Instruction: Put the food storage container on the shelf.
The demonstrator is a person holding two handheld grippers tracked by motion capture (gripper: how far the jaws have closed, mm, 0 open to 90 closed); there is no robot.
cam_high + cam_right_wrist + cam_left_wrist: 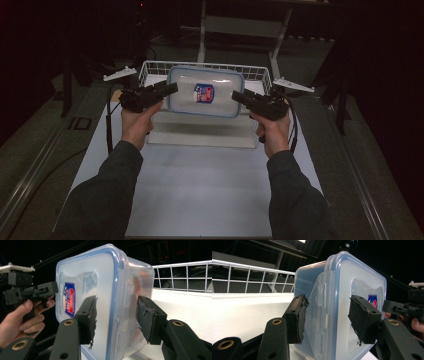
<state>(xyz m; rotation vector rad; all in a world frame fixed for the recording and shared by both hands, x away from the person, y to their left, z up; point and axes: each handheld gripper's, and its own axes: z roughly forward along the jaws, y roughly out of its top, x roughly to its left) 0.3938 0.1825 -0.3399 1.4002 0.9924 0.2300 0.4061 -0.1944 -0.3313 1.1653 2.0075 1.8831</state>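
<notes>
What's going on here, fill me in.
A person holds a clear lidded box in the air between two hand-held tongs, the left tongs at one short end and the right tongs at the other. The pads sit on either side of each end's latch. The box is above a white wire basket at the far side of the table.

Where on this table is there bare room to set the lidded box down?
Free: the white tabletop between the two sleeves, up to the white basket. Crowded: the far end, where the left tool and right tool clamp the box over the basket.
</notes>
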